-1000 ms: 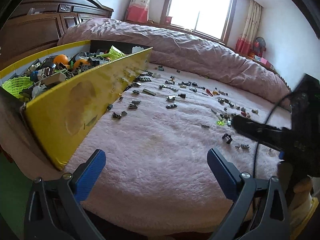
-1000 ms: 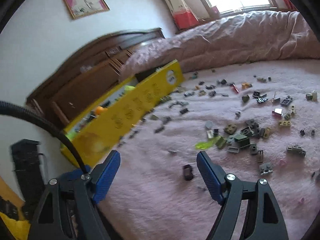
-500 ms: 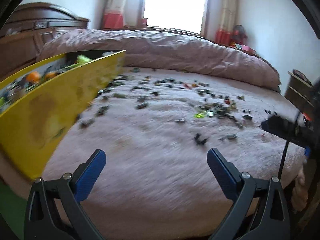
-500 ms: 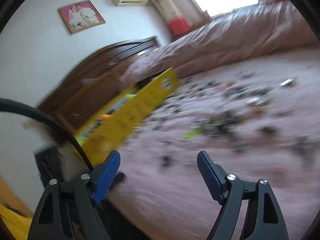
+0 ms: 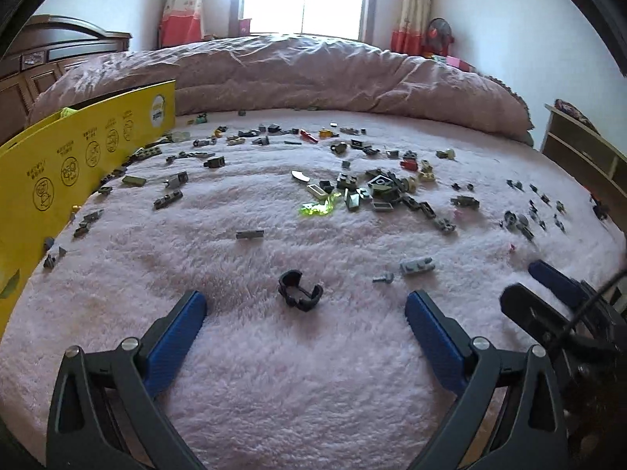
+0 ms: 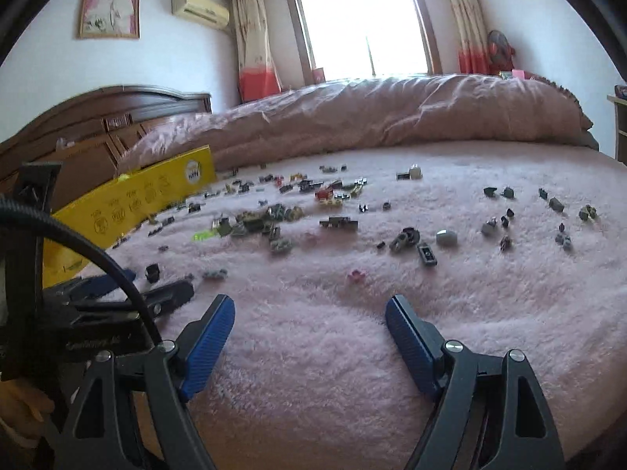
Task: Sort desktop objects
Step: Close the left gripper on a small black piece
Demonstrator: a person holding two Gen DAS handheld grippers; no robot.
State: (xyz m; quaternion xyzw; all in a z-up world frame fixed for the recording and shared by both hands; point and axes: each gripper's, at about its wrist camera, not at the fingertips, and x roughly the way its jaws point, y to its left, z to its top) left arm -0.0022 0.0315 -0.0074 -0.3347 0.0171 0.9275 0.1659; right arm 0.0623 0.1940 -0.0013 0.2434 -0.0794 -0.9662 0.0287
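Many small toy bricks lie scattered on a pink fluffy blanket (image 5: 274, 372). A black clip-shaped piece (image 5: 299, 289) lies just ahead of my open, empty left gripper (image 5: 305, 309), between its blue fingertips. A light grey plate (image 5: 417, 265) and a bright green piece (image 5: 319, 208) lie farther out. The yellow box (image 5: 78, 160) stands at the left; it also shows in the right wrist view (image 6: 137, 203). My right gripper (image 6: 309, 309) is open and empty, low over bare blanket, with a small pink piece (image 6: 356, 275) ahead of it.
A rolled brown quilt (image 5: 313, 74) lies across the far side of the bed. A wooden headboard (image 6: 98, 121) is at the left and a shelf (image 5: 588, 152) at the right. The left gripper (image 6: 117, 297) shows beside the right one.
Both grippers have swung right, away from the yellow box, and dropped lower toward the blanket. The black clip piece now lies between the left fingertips. Both stay open.
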